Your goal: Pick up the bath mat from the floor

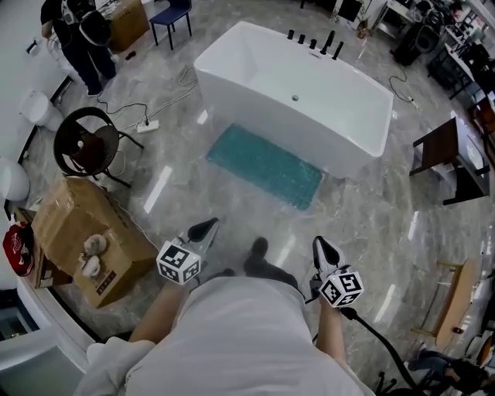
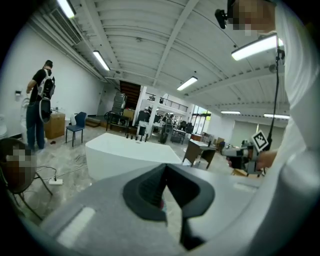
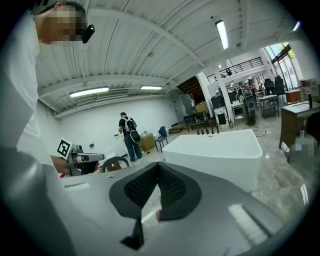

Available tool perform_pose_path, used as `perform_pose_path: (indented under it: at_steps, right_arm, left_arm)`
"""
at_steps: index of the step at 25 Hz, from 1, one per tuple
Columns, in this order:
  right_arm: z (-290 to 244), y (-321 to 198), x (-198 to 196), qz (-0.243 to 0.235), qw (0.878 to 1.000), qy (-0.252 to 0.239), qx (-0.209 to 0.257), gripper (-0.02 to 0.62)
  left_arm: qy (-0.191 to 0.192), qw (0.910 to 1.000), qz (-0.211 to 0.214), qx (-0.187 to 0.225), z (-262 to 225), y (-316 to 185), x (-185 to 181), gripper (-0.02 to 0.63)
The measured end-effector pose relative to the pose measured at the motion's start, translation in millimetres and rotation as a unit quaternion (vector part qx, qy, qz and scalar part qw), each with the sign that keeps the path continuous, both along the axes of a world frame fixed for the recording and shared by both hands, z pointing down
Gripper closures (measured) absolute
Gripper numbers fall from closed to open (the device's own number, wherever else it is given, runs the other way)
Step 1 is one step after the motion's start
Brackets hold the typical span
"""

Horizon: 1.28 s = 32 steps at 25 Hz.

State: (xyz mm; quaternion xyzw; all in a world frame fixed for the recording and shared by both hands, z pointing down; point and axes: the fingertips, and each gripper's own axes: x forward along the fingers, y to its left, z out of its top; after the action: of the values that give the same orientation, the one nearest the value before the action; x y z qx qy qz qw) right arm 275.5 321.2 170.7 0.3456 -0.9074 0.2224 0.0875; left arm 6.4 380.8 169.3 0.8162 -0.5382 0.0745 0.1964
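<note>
**Two tongs shut, mat flat on the floor by the tub**

Both tools are held low in front of the person's white shirt. The left tongs [image 1: 203, 229] have their jaws pressed together with nothing between them, and the right tongs [image 1: 325, 251] are closed and empty too. Each points forward across the grey marble floor [image 1: 371, 224], with the person's dark shoe [image 1: 257, 249] between them.

The bath mat [image 1: 267, 165] is teal and knobbly. It lies flat on the floor with its long far edge just beside the near wall of the bathtub [image 1: 340, 155]. It sits well ahead of both tongs and neither touches it.

The white bathtub stands at an angle in the middle of the room. Its basin shows bare white with a small drain [image 1: 295, 97], and a row of black taps [image 1: 313, 42] stands on its far rim.

A cardboard box [image 1: 62, 220] sits at the left edge of the floor, lying tilted with its flaps shut, so what it holds cannot be seen. Two pale fuzzy lumps [image 1: 93, 251] rest on its top face.

A round black chair [image 1: 87, 143] stands just beyond the box, and a white power strip [image 1: 147, 124] lies on the floor between that chair and the tub. Another person [image 1: 81, 35] in dark clothes stands in the far left corner, near a blue chair [image 1: 172, 17].
</note>
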Motion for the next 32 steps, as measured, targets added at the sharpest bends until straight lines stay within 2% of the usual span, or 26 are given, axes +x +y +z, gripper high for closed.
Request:
perform_pose_path:
  at_steps: [10,18,25,32]
  right_arm:
    - [21.5,-108.2,19.1,-0.032,0.999,0.023,-0.013,0.591]
    - [35.2,-159.4,18.1,-0.018,0.999,0.018,-0.028,0.591]
    - [40.2,-195.3,-17.4,0.015,0.998,-0.015,-0.057,0.591]
    - [38.9,-241.2,-69.5,0.087,0.994,-0.039,-0.047,0.592]
  left_arm:
    - [-0.019,0.9992,-0.028,-0.021,9.8,-90.2,14.3,0.607]
    - [-0.022,0.9982,-0.051,-0.023,16.8,-135.3,6.7,0.607]
    - [-0.022,0.9989,-0.039,-0.015,14.0,-192.6,-31.4,0.607]
    - [-0.048,0.9986,0.021,0.001,17.8,-264.6,-92.0,0.607]
